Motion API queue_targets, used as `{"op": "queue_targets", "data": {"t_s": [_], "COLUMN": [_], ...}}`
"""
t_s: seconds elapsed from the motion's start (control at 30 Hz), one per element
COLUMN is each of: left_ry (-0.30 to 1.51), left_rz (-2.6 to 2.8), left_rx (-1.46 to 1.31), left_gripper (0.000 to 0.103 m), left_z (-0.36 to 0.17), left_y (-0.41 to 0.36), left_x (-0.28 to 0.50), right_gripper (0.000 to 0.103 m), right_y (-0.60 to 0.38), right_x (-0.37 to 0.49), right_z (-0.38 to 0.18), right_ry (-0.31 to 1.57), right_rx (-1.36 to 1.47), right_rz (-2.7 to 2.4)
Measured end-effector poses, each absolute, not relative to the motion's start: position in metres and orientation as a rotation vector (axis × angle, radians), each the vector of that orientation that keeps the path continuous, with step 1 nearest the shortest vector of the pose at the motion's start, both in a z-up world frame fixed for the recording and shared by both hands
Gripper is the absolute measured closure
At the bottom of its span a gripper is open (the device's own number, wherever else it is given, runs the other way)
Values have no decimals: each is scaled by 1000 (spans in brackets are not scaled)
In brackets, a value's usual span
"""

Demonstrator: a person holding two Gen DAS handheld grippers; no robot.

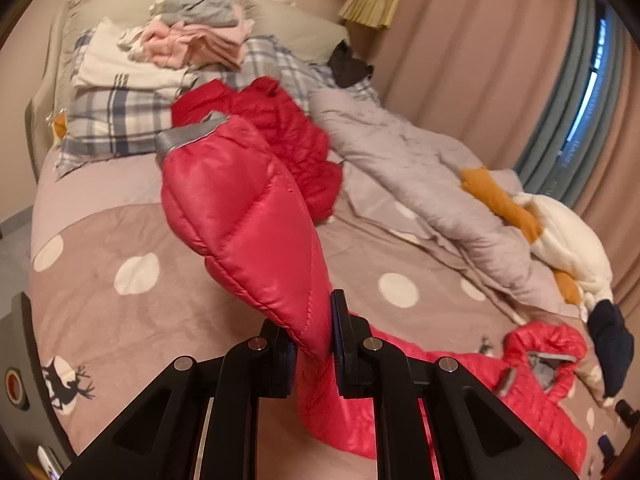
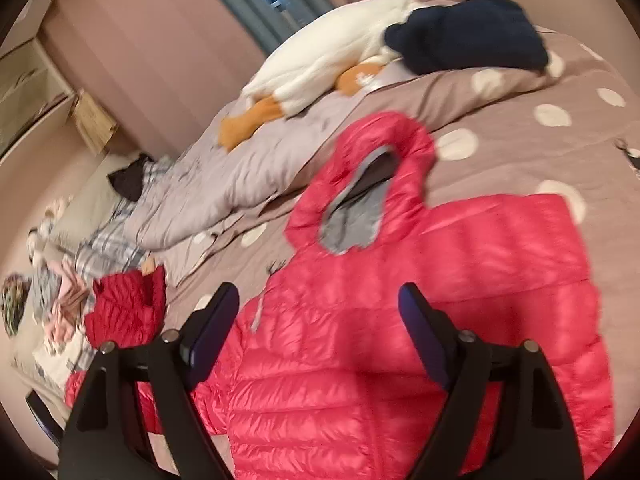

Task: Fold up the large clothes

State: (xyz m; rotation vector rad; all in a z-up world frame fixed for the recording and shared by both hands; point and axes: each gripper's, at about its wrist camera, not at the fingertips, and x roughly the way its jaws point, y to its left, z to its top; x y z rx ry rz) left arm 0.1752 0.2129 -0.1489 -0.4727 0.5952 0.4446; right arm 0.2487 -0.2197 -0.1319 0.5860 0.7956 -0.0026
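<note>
Left gripper point(image 1: 314, 344) pinches the red jacket's sleeve point(image 1: 240, 216), lifted off the bed point(image 1: 168, 320); right gripper point(image 2: 320, 320) spread above the jacket point(image 2: 400, 320), gripping nothing.

The jacket point(image 2: 400, 320) lay on the bed point(image 2: 520, 152), its hood point(image 2: 384, 168) toward the far edge. Another jacket point(image 1: 288, 128) lay near the pillows point(image 1: 120, 120), folded clothes point(image 1: 192, 40) stacked on them.

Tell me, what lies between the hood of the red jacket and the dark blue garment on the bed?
In the right wrist view, only the dotted brown bedcover lies between the red jacket hood and the dark blue garment.
</note>
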Motion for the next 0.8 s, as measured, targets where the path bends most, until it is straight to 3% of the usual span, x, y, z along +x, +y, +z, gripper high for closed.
{"op": "queue_targets", "data": {"t_s": [0.13, 0.37, 0.57, 0.63, 0.7, 0.8], "left_ry": [585, 563, 554, 542, 544, 551], "left_rz": [409, 317, 294, 311, 321, 350], "left_rx": [-434, -416, -420, -412, -403, -372], "left_gripper": [92, 92, 92, 92, 92, 92], "left_z": [-139, -124, -121, -122, -124, -126], "left_y": [195, 168, 161, 161, 164, 169], "left_x": [176, 172, 171, 170, 170, 173], "right_gripper": [16, 11, 11, 22, 43, 58], "right_y": [-259, -300, -344, -356, -358, -349], "right_x": [238, 211, 213, 219, 228, 246], "right_z": [-117, -90, -127, -151, -175, -208], "right_ry": [791, 647, 694, 726, 776, 835], "right_rx": [554, 213, 320, 380, 410, 437], "right_rz": [-62, -253, -270, -247, -251, -218]}}
